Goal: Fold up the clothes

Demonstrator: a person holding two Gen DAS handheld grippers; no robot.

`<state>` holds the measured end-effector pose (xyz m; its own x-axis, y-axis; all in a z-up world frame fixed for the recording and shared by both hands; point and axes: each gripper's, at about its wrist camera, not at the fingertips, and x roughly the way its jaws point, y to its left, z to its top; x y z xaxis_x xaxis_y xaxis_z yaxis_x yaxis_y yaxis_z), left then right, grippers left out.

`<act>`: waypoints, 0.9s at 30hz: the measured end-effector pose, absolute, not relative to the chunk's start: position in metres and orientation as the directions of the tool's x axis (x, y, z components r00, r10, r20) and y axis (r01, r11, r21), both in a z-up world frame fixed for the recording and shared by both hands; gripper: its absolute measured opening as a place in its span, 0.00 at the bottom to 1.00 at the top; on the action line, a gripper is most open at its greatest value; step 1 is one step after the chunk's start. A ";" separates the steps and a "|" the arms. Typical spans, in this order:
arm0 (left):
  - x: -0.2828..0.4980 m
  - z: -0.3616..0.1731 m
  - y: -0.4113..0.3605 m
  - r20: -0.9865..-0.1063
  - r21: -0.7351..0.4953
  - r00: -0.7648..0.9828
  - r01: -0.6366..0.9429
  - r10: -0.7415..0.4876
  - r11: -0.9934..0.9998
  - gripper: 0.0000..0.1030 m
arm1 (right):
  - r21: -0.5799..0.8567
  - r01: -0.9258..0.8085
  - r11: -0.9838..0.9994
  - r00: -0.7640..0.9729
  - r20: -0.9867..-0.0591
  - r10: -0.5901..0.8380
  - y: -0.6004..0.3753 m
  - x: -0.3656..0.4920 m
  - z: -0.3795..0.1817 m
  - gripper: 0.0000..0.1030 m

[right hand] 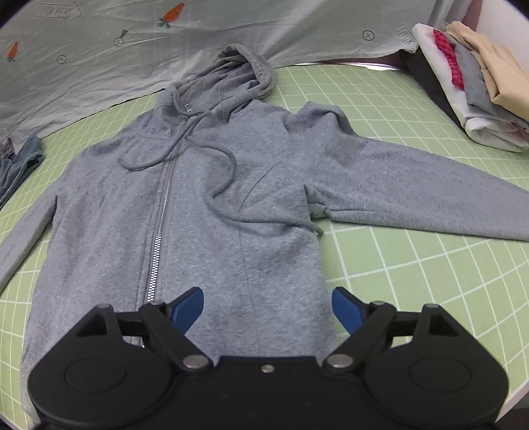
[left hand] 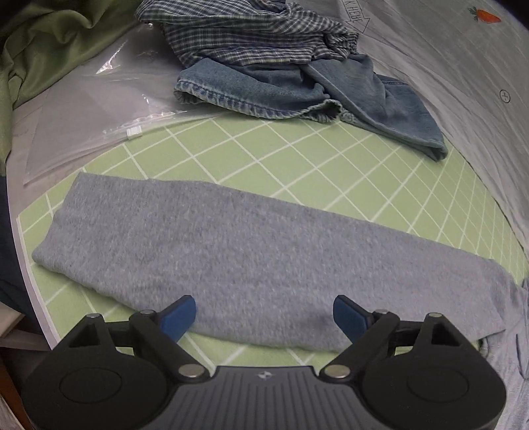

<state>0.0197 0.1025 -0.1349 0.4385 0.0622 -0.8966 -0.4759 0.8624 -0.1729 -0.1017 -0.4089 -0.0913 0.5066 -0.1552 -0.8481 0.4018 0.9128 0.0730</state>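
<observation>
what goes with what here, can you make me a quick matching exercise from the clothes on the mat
Things:
1. grey hoodie
2. jeans
3. plaid shirt
4. folded pile

States:
a. stacked at the mat's far right edge
b. crumpled on top of the denim
c. spread flat, zipped, sleeves out
d. bunched under the checked cloth

Pairs: 1-c, 2-d, 3-b, 4-a

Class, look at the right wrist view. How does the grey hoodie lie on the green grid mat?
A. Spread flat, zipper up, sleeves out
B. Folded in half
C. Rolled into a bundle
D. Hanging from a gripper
A: the grey hoodie lies flat on the green grid mat with its zipper facing up and a sleeve stretched sideways.
</observation>
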 end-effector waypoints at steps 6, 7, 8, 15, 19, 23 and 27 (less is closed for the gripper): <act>0.036 -0.145 0.099 -0.906 -0.057 0.408 -0.391 0.117 0.919 0.99 | 0.074 0.464 0.883 0.488 -0.853 -0.186 -0.411 -0.101 -0.093 0.83; 0.037 -0.147 0.096 -0.905 -0.037 0.405 -0.379 0.130 0.925 1.00 | 0.072 0.471 0.879 0.486 -0.853 -0.191 -0.411 -0.101 -0.093 0.83; 0.038 -0.148 0.093 -0.903 -0.014 0.403 -0.369 0.147 0.929 1.00 | 0.070 0.478 0.876 0.484 -0.853 -0.196 -0.411 -0.101 -0.093 0.83; 0.027 -0.144 0.076 -0.852 0.004 0.500 -0.296 0.159 0.955 0.73 | 0.059 0.521 0.852 0.469 -0.853 -0.228 -0.413 -0.099 -0.092 0.84; 0.026 -0.134 0.064 -0.850 0.006 0.519 -0.162 0.090 0.987 0.07 | 0.056 0.525 0.849 0.467 -0.853 -0.232 -0.416 -0.102 -0.090 0.84; 0.030 -0.125 0.063 -0.856 -0.066 0.517 -0.142 0.017 0.988 0.05 | 0.080 0.520 0.850 0.479 -0.852 -0.213 -0.423 -0.108 -0.088 0.84; 0.033 -0.093 0.045 -0.806 -0.189 0.587 -0.130 -0.078 0.973 0.05 | 0.093 0.508 0.857 0.496 -0.844 -0.203 -0.431 -0.117 -0.086 0.84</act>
